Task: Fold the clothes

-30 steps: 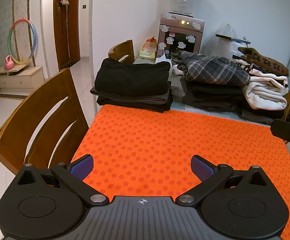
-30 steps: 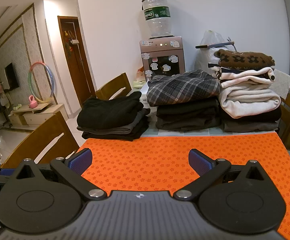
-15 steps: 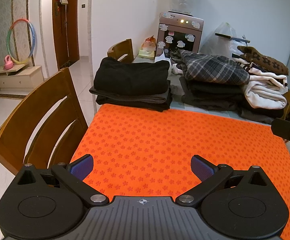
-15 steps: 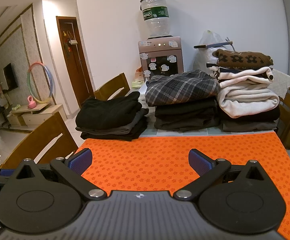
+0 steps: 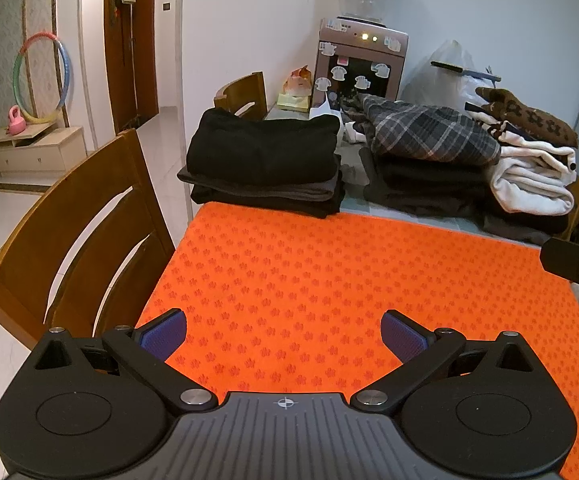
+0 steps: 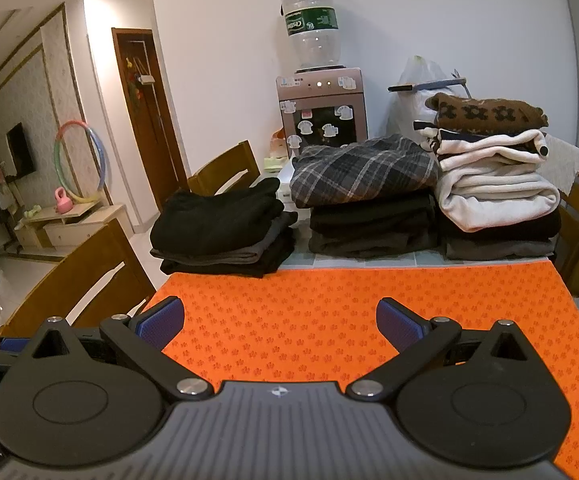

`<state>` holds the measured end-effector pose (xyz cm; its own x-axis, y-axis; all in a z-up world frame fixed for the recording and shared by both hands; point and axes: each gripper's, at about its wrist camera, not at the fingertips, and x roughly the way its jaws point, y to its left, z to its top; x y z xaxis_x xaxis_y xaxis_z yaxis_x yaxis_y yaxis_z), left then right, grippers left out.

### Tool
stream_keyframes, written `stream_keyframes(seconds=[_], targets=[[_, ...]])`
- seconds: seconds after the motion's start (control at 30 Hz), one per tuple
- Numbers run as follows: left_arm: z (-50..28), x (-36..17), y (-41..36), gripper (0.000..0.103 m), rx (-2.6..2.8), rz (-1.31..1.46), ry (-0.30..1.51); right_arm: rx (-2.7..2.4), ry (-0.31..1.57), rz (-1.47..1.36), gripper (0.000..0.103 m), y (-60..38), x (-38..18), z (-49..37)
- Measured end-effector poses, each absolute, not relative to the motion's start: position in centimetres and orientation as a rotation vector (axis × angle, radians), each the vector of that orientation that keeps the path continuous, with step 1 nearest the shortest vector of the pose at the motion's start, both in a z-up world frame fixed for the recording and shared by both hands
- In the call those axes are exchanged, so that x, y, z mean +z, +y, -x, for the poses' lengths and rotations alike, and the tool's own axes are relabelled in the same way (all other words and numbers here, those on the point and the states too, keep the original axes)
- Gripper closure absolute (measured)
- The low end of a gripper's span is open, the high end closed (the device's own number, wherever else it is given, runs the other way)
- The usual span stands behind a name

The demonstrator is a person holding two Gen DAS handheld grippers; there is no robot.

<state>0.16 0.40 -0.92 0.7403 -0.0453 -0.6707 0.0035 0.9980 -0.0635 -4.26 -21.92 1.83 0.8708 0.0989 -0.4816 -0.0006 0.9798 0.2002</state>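
Observation:
An orange patterned mat [image 5: 329, 272] [image 6: 353, 308] covers the near part of the table, with no garment on it. Behind it stand three piles of folded clothes: a black pile [image 5: 265, 160] [image 6: 225, 228] on the left, a pile topped by a grey plaid shirt [image 5: 429, 136] [image 6: 365, 172] in the middle, and a cream and brown pile [image 5: 529, 172] [image 6: 493, 184] on the right. My left gripper [image 5: 283, 332] is open above the mat's near edge, holding nothing. My right gripper [image 6: 279, 324] is open too, with nothing between its blue pads.
A wooden chair [image 5: 73, 232] [image 6: 85, 276] stands at the table's left side, another [image 5: 245, 94] behind the black pile. A water dispenser [image 5: 359, 60] [image 6: 321, 112] and a plastic bag [image 5: 449, 68] stand against the back wall. Part of the right gripper's body [image 5: 577, 266] shows at the left view's right edge.
Both views have crept slightly; the piles sit a touch higher or farther in frame. Both grippers stay open and empty.

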Motion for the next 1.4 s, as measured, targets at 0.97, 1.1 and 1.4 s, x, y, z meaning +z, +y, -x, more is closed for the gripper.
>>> stream_keyframes(seconds=[0.97,1.1,1.4], targets=[[-5.0,-5.1,1.8,0.000,0.017,0.117,0.892,0.073,0.674,-0.174,0.000,-21.3,-1.5,-3.0],[-5.9,-6.0,2.8,0.000,0.085,0.150,0.901,0.097,0.687,-0.156,0.000,-21.5,-1.9,-6.6],[-8.2,-9.1,5.7,0.000,0.189,0.219,0.952,0.215,0.691,-0.110,0.000,-20.0,-3.3,-18.6]])
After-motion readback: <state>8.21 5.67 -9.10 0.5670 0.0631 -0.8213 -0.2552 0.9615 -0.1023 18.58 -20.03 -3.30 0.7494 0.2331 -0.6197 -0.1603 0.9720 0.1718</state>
